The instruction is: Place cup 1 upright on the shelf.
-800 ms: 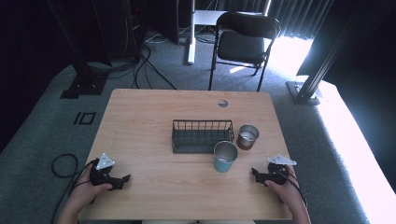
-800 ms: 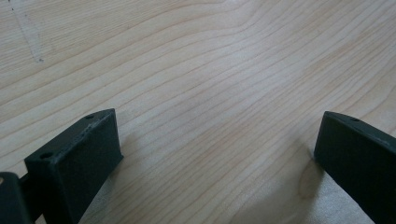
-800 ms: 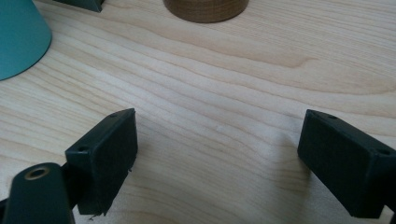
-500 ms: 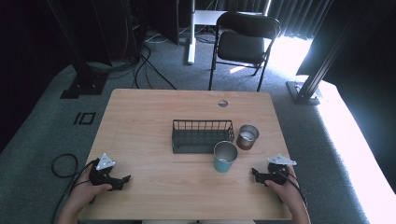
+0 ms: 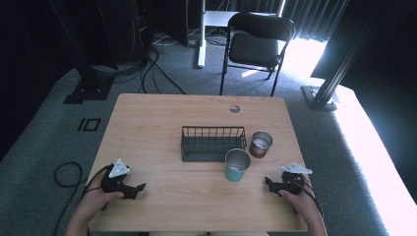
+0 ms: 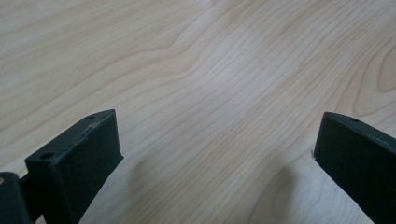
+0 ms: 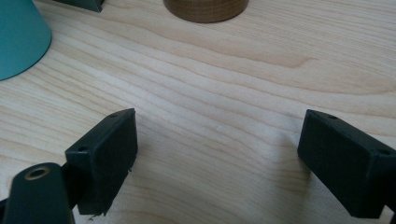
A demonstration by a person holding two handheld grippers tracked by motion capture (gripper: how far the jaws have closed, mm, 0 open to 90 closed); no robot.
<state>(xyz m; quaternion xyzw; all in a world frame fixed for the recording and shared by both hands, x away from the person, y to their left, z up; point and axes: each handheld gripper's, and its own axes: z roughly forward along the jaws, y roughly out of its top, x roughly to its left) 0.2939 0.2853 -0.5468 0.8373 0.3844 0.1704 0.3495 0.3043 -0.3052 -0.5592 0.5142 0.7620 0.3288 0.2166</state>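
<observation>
A pale wooden table (image 5: 147,128) stood on grey carpet, and a person's two hands rested at its near edge, each holding a black two-jaw gripper. The left gripper (image 5: 139,189) lay near the near-left corner with its jaws spread wide and nothing between them; in the left gripper view they framed bare wood grain. The right gripper (image 5: 268,183) lay near the near-right corner, its jaws likewise spread apart and empty.

Around the middle of the table sat a dark rectangular wire basket (image 5: 212,143), which looked empty from above. Just beside its right end stood a short brown metal cup (image 5: 260,144), upright. In front of the basket's right end stood a taller teal metal tumbler (image 5: 237,165), also upright, close to both the basket and the brown cup. The right gripper pointed toward these two cups, well short of them; in the right gripper view the teal tumbler's base showed at the upper left and the brown cup's base at the top.

Beyond the table stood a black folding chair (image 5: 255,46).
</observation>
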